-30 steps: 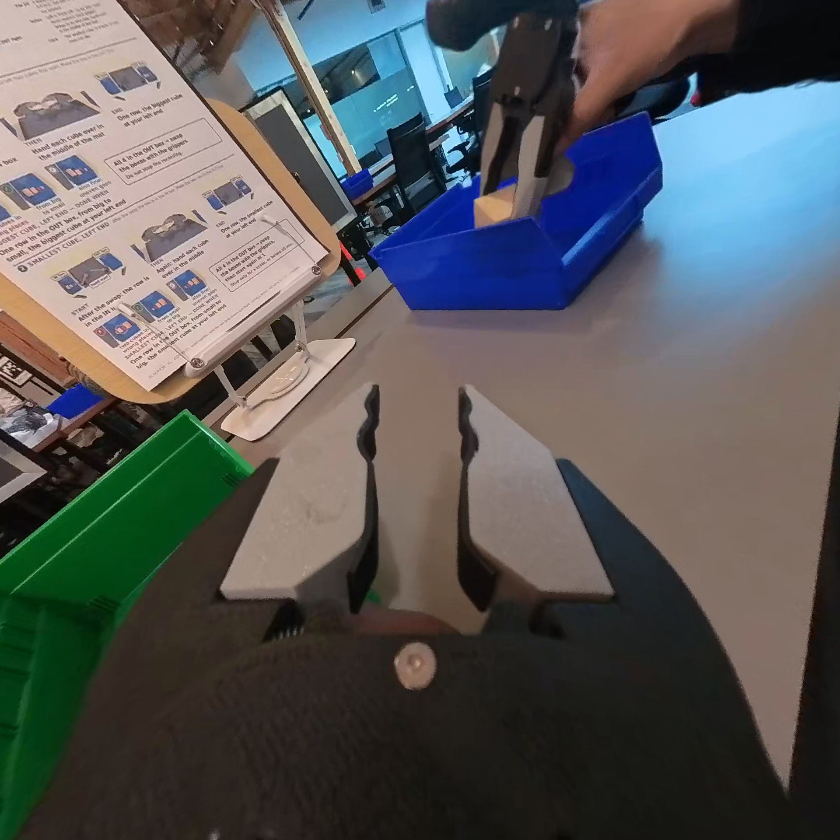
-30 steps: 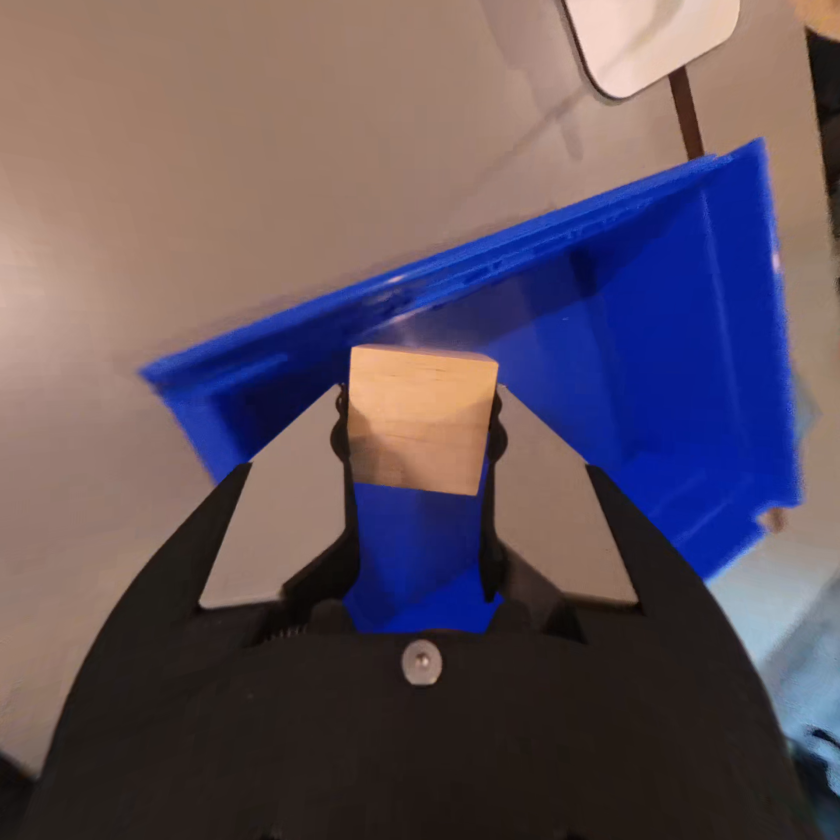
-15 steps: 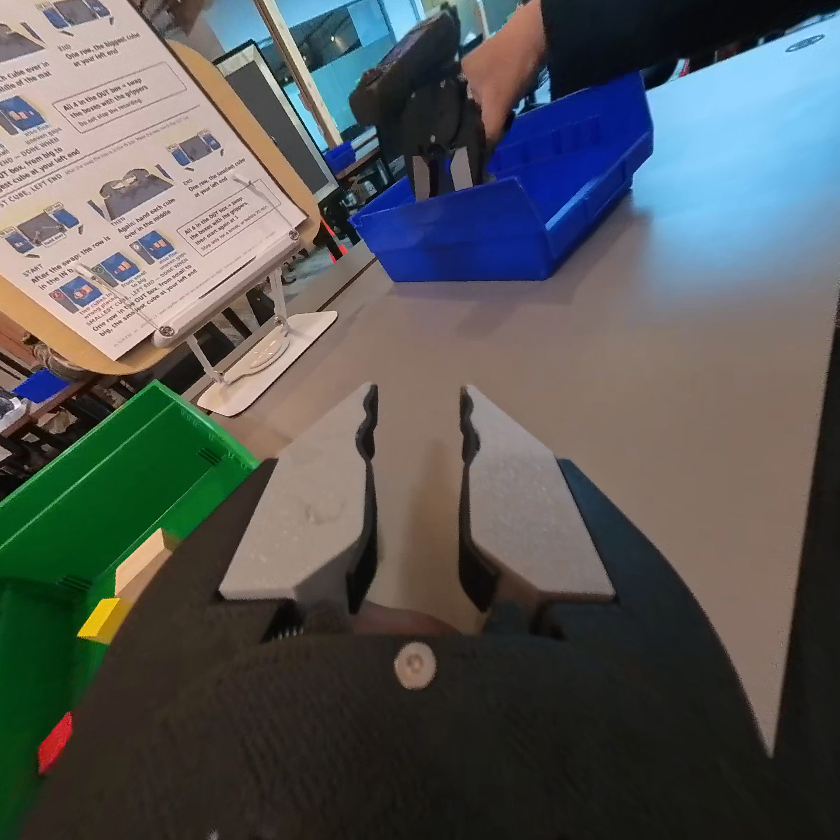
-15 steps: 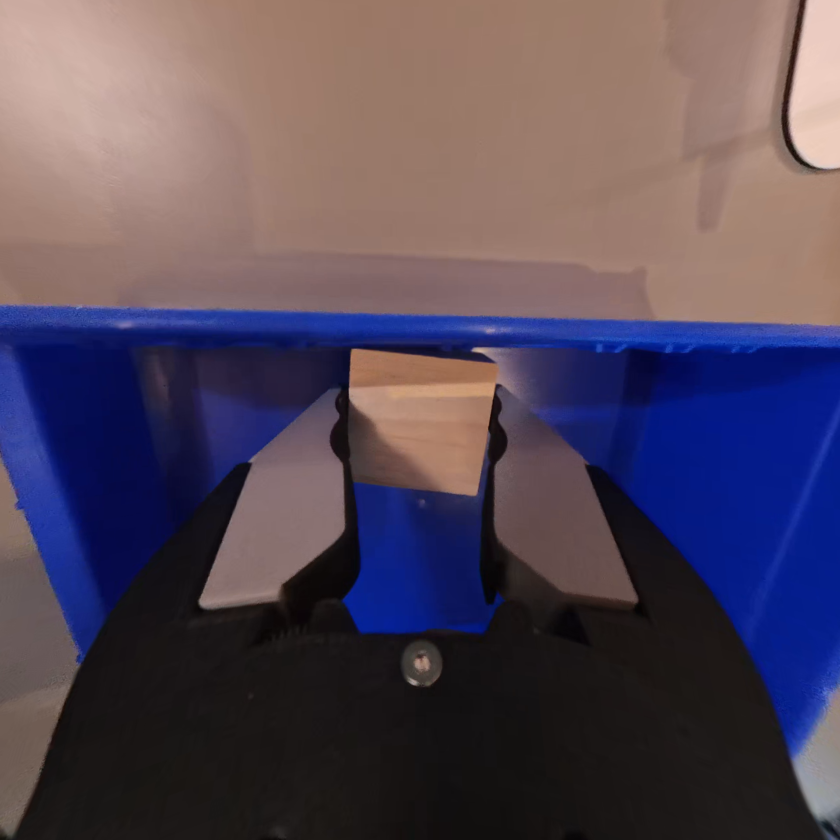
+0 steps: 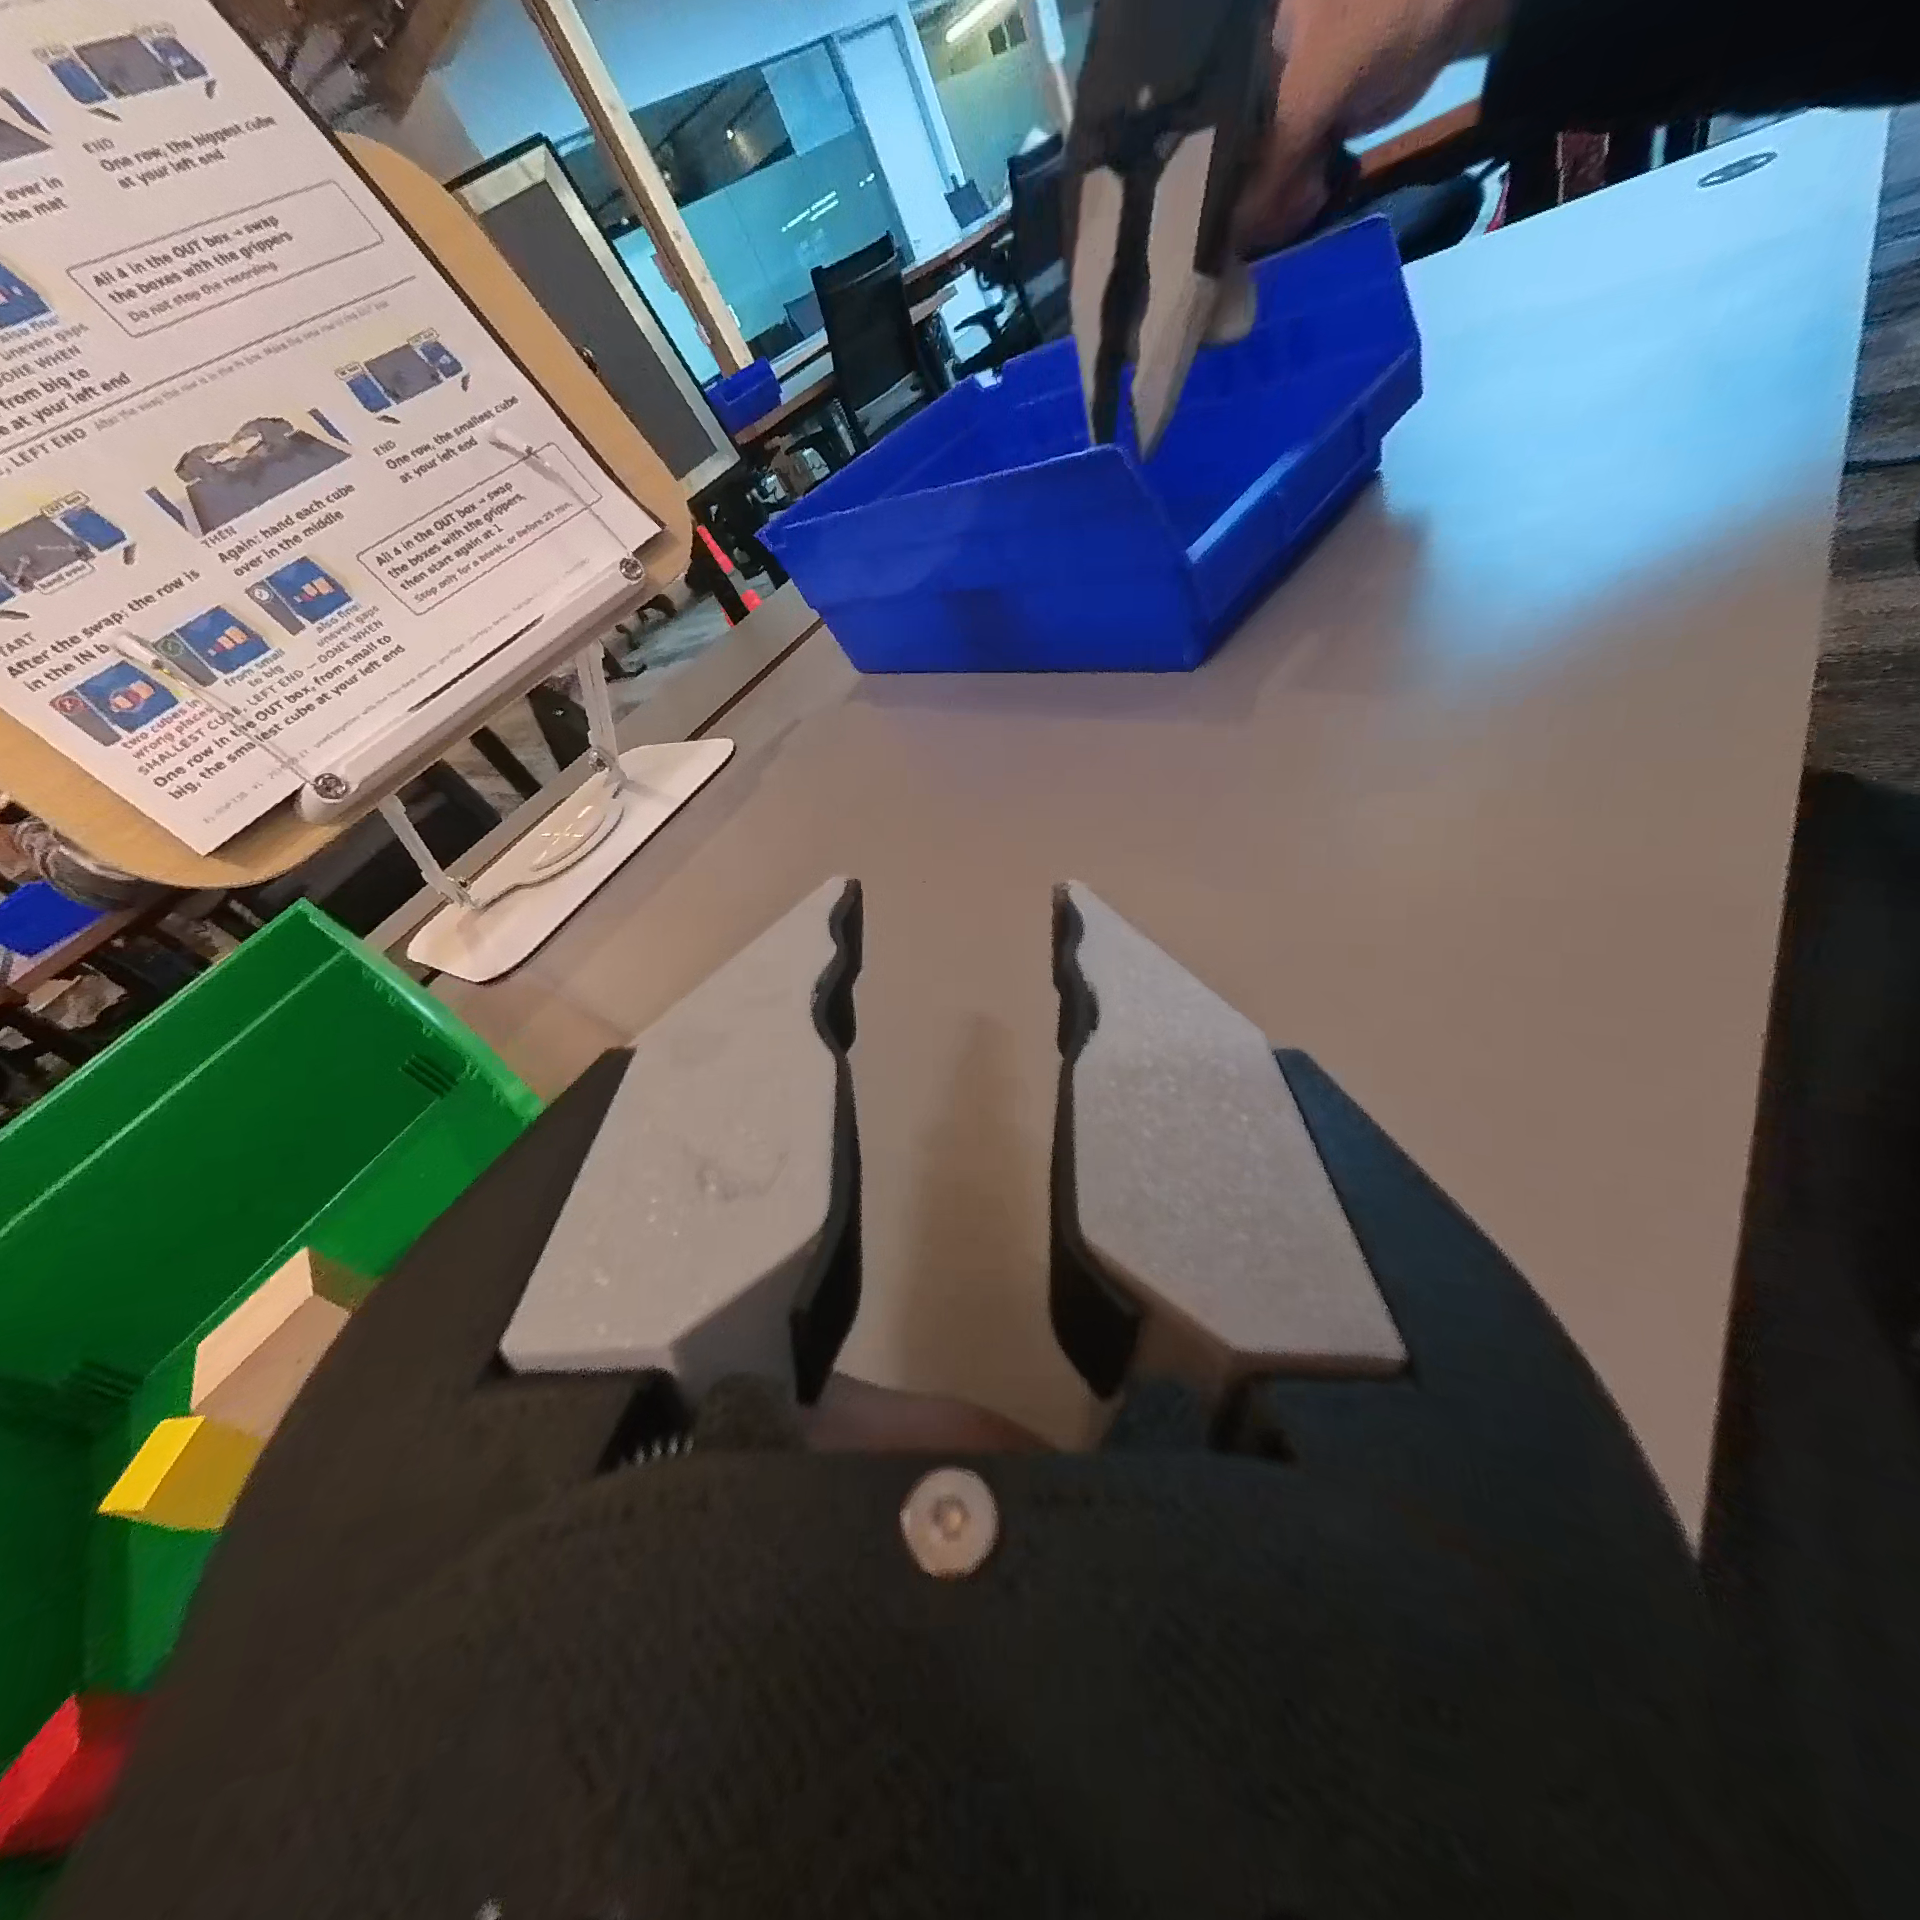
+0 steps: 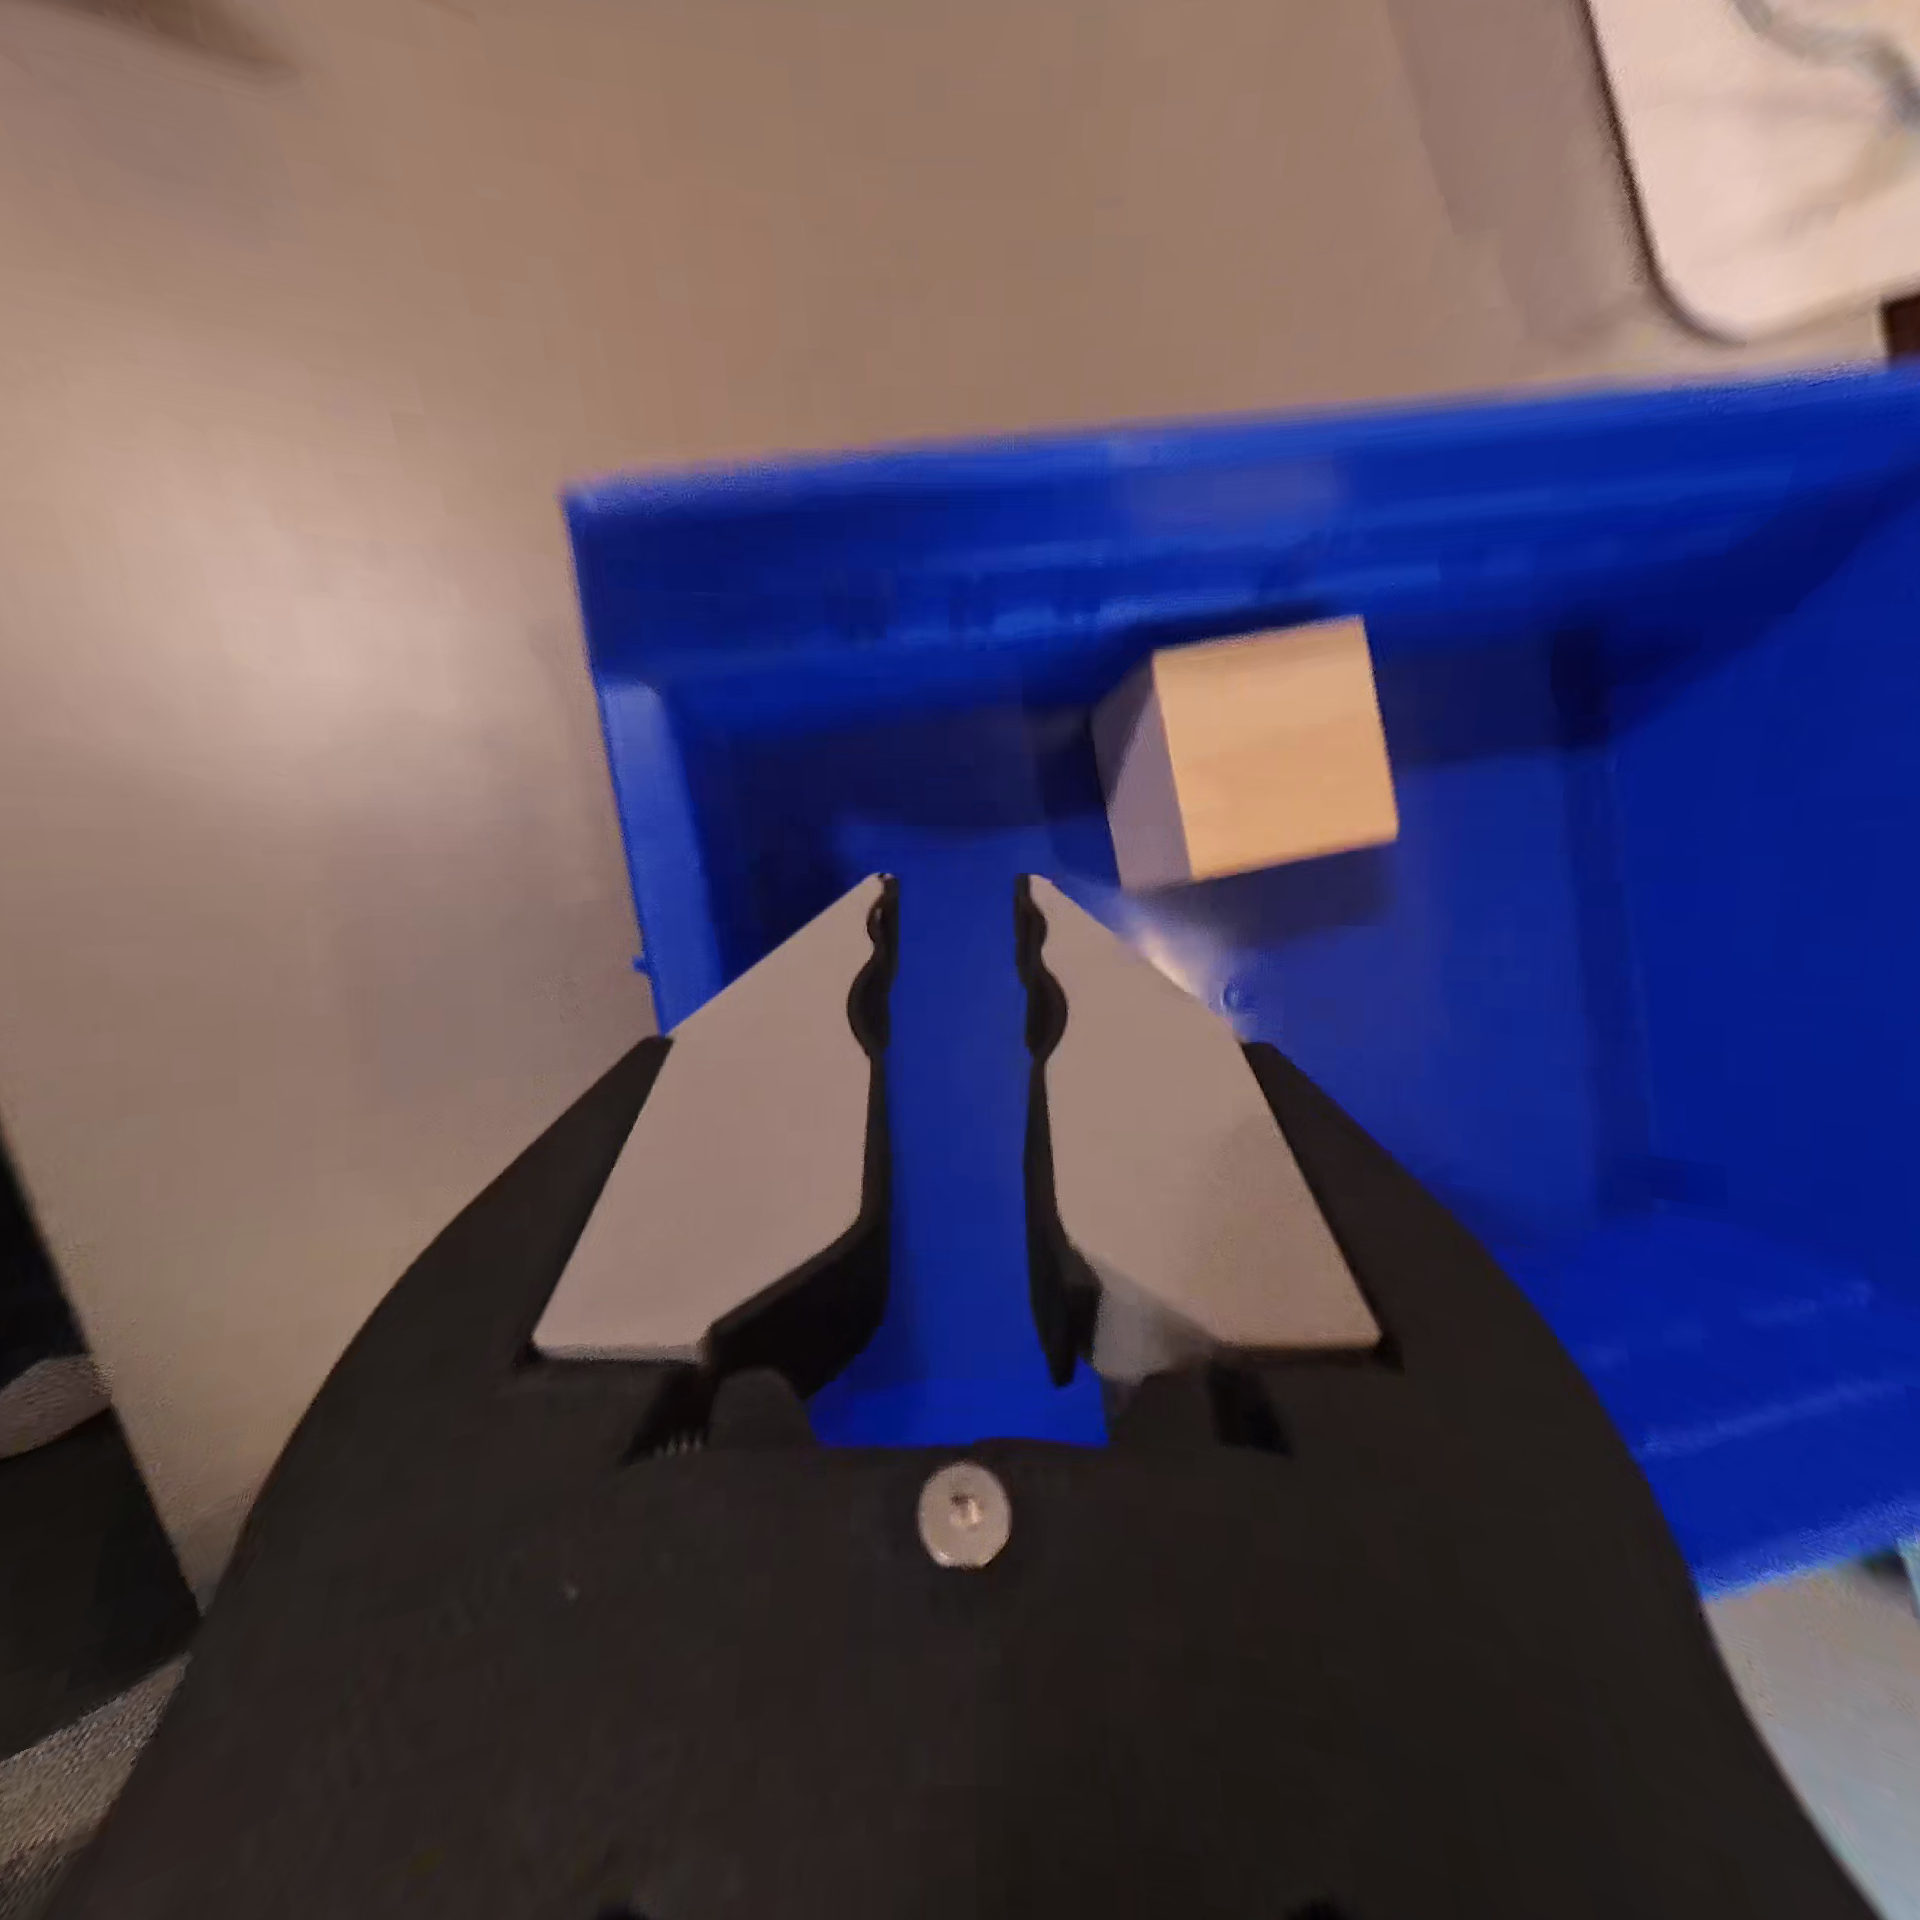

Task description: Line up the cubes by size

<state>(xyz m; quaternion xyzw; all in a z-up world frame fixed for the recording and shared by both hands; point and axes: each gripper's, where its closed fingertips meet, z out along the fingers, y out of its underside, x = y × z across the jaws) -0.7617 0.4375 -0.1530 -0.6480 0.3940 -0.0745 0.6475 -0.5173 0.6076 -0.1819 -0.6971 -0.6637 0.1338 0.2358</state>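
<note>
Blue bin [image 6: 1714,1039] on the grey table [image 5: 1455,831], holding one plain wooden cube [image 6: 1247,753] close to a wall near one corner, resting on the bin floor, slightly blurred. Right gripper [image 6: 951,883] poised over the same bin, fingers parted by a narrow gap, gripping nothing; cube off to the right of the fingertips, clear of them. Seen from the left wrist view, that right gripper [image 5: 1127,436] pointing down into the blue bin [image 5: 1039,561], held by a hand [image 5: 1340,94] in a dark sleeve.

Left gripper [image 5: 956,894] low over bare table, fingers moderately apart, empty. Green bin [image 5: 208,1091] at the left edge, just beside that gripper, containing a larger wooden cube [image 5: 270,1340], a yellow cube [image 5: 177,1475] and a red cube [image 5: 52,1766], each partly hidden behind the gripper body. Instruction sheet [image 5: 208,416] on a white stand [image 5: 561,862] behind the green bin.
</note>
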